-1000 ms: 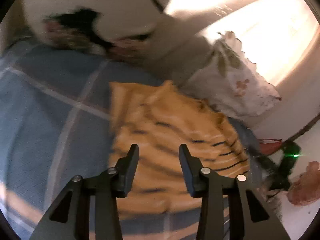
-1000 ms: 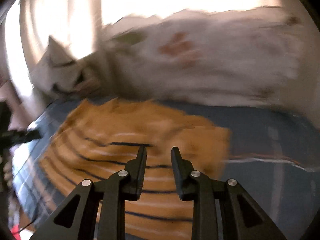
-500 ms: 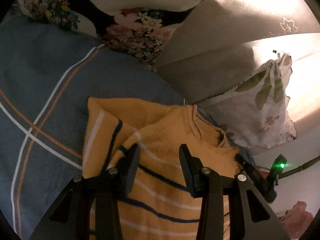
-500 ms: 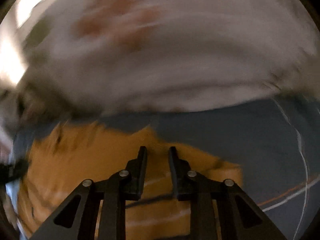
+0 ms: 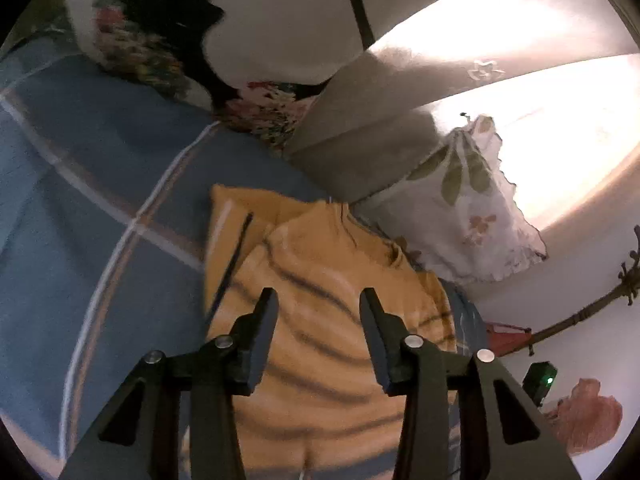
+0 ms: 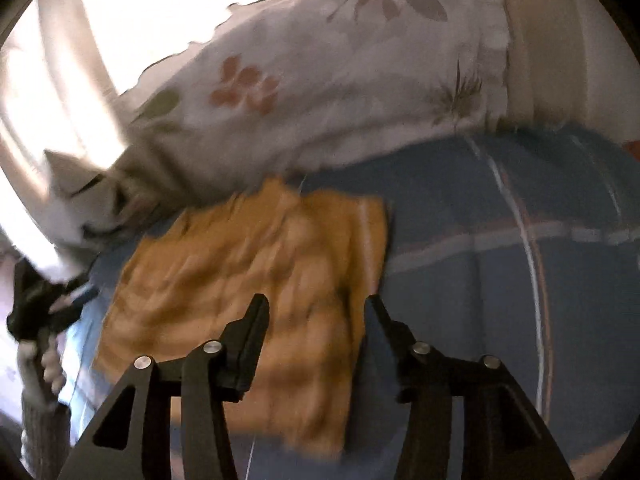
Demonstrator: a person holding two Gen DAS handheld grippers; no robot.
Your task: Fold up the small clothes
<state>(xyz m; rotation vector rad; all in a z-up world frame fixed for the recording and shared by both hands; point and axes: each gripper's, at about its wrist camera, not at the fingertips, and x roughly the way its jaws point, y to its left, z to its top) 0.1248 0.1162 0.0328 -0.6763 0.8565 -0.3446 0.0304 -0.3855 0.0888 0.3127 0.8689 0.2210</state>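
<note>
A folded yellow striped sweater (image 5: 328, 320) is laid on the blue bedsheet (image 5: 100, 240); left gripper (image 5: 318, 300) and right gripper (image 6: 314, 306) are held above it, jaws spread, nothing grasped.

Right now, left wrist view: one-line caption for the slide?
Open left gripper above a folded yellow striped sweater on a blue plaid bedspread, floral pillow behind.

My tongs work over a blue plaid bedspread (image 5: 100, 208) with pale crossing stripes. A white frilled pillow with leaf and flower print (image 5: 472, 216) leans against a bright, overexposed cream curtain (image 6: 68, 80). Warm light, dim foreground.
</note>
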